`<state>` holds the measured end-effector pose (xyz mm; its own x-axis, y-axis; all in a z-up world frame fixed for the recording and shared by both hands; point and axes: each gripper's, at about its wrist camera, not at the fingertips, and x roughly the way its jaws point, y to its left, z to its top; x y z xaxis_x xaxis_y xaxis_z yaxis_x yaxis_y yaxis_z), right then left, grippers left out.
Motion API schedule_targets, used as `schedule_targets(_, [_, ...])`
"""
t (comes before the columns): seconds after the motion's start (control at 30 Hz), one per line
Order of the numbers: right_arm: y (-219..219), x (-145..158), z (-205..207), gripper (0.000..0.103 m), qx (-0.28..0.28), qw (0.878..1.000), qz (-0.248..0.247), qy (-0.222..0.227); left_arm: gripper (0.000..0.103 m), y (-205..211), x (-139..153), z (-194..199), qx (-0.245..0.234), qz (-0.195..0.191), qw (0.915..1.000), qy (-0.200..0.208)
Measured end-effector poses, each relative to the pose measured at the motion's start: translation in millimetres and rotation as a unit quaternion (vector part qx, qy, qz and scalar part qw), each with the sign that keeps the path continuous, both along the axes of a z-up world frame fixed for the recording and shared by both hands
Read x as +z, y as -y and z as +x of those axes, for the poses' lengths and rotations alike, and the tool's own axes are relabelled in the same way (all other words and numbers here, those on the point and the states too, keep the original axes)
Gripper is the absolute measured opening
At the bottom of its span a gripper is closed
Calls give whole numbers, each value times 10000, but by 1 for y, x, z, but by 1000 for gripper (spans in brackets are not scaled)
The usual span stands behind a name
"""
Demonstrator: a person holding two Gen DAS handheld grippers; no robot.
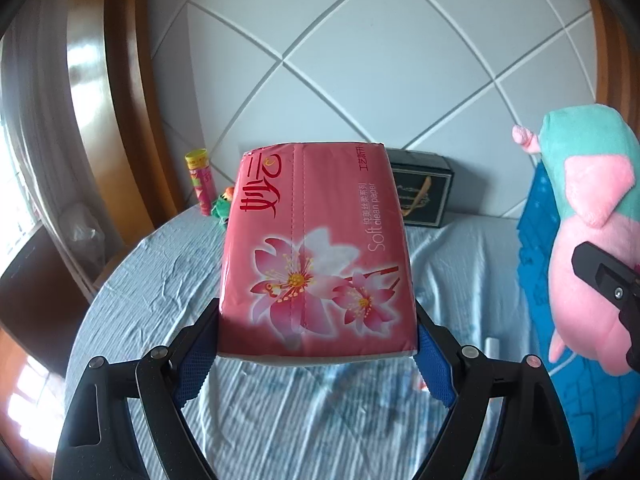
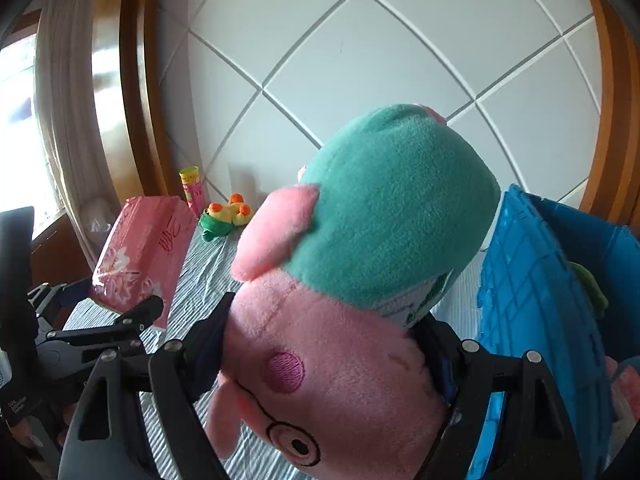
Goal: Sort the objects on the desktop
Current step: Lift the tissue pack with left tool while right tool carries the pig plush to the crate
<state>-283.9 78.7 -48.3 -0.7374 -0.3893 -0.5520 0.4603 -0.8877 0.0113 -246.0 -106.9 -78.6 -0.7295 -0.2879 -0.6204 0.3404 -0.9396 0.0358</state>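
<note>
My left gripper (image 1: 316, 354) is shut on a pink tissue pack (image 1: 316, 248) with a flower print and holds it above the table; the pack also shows in the right wrist view (image 2: 138, 256). My right gripper (image 2: 320, 356) is shut on a pink pig plush (image 2: 340, 320) in a teal dress, held upside down in the air beside a blue crate (image 2: 532, 312). The plush (image 1: 588, 216) and crate (image 1: 576, 380) also show at the right of the left wrist view.
A round table with a light blue striped cloth (image 1: 160, 280) lies below. At its back stand a yellow-pink tube (image 1: 200, 180), a green-yellow toy (image 2: 224, 216) and a dark box (image 1: 424, 196). A tiled wall and wooden frame are behind.
</note>
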Motion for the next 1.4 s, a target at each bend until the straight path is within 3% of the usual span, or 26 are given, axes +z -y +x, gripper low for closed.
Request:
schedule_targets(0.4, [-67,42,104,82,-871,9932,62,-765,87,-63,39,73,-946,206,9934,-613])
schedule_targets(0.63, [-143,75,154,82,-1417,9835,-59,-1120,87,-131,68,93,-1460,51,9850,-918])
schedule_targets(0.97, [-318,95,155,82,-1933,9712,-82,-1390,87,-292,100,84,-1814,86,9746,-1311])
schedule_targets(1.2, [-435,90,131,82,-1980,9727,120,-1204,87,-416,84,57,-2069,44,9741,-911])
schedule_targets(1.4, [-499,69,128,82,-1969,9762,13,-904,87,-469,70,46,-1972,-127,9786,-568])
